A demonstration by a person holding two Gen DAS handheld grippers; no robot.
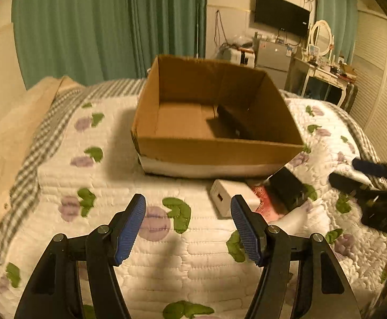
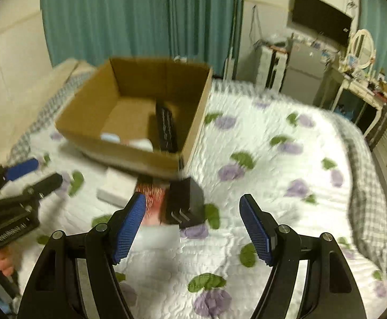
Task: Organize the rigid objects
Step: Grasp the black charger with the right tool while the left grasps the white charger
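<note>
An open cardboard box [image 1: 220, 151] [image 2: 87, 111] stands on the quilted bed. Inside it lie a long black object [image 2: 166, 127] [image 1: 236, 122] and some pale items [image 2: 140, 143]. In front of the box lie a white box [image 1: 225, 194] [image 2: 116, 186], a red-and-white packet [image 1: 266, 202] [image 2: 153, 202] and a black plug adapter [image 1: 286, 188] [image 2: 185, 202]. My left gripper [image 1: 188, 228] is open and empty above the quilt, left of these items; it also shows in the right wrist view [image 2: 33, 172]. My right gripper [image 2: 193, 228] is open and empty, just short of the adapter; it also shows in the left wrist view [image 1: 353, 172].
The bed carries a white floral quilt [image 2: 273, 159] with a checked border and a beige pillow [image 1: 12, 133] at the left. Green curtains, a wall TV [image 1: 281, 13], a small fridge [image 1: 273, 58] and a dressing table [image 1: 323, 77] stand behind the bed.
</note>
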